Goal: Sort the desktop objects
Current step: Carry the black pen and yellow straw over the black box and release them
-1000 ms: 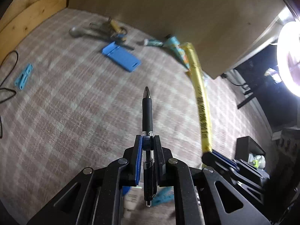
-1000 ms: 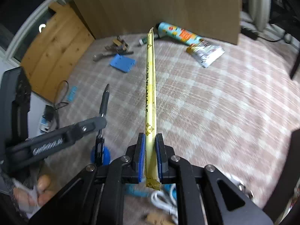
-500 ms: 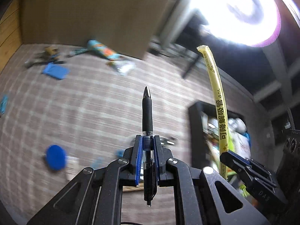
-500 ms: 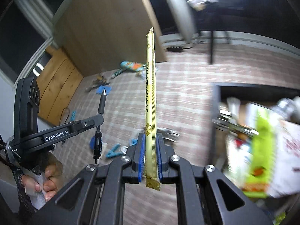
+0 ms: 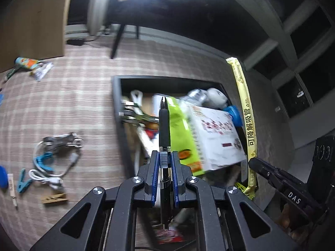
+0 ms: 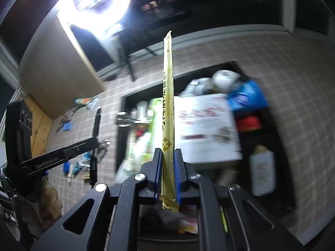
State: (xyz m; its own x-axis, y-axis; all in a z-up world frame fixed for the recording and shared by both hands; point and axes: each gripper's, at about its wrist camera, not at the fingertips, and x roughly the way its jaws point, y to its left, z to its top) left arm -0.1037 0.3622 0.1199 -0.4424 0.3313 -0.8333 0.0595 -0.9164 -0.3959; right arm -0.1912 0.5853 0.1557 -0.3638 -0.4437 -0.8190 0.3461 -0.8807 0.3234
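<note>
My left gripper (image 5: 164,159) is shut on a black pen (image 5: 164,125) that points forward over a black storage box (image 5: 117,96). My right gripper (image 6: 168,159) is shut on a long yellow wrapped straw (image 6: 167,96), held upright above the same box (image 6: 121,113). In the left wrist view the straw (image 5: 247,117) and the right gripper (image 5: 254,163) show at the right. In the right wrist view the left gripper (image 6: 95,141) with its pen (image 6: 96,123) shows at the left. The box holds a white carton (image 5: 215,133), a green packet (image 5: 180,125), a white bottle (image 6: 262,169) and other items.
On the checked cloth left of the box lie a white cable (image 5: 46,175), blue clips (image 5: 24,183), a wooden peg (image 5: 54,198) and a metal clasp (image 5: 62,140). Farther back are a colourful tube (image 5: 26,61) and a wooden panel (image 5: 31,21). A bright ring lamp (image 6: 94,0) glares overhead.
Both grippers swung across the cloth from the far scattered items to above the black box, still gripping the pen and the straw. The box has come into full view beneath them.
</note>
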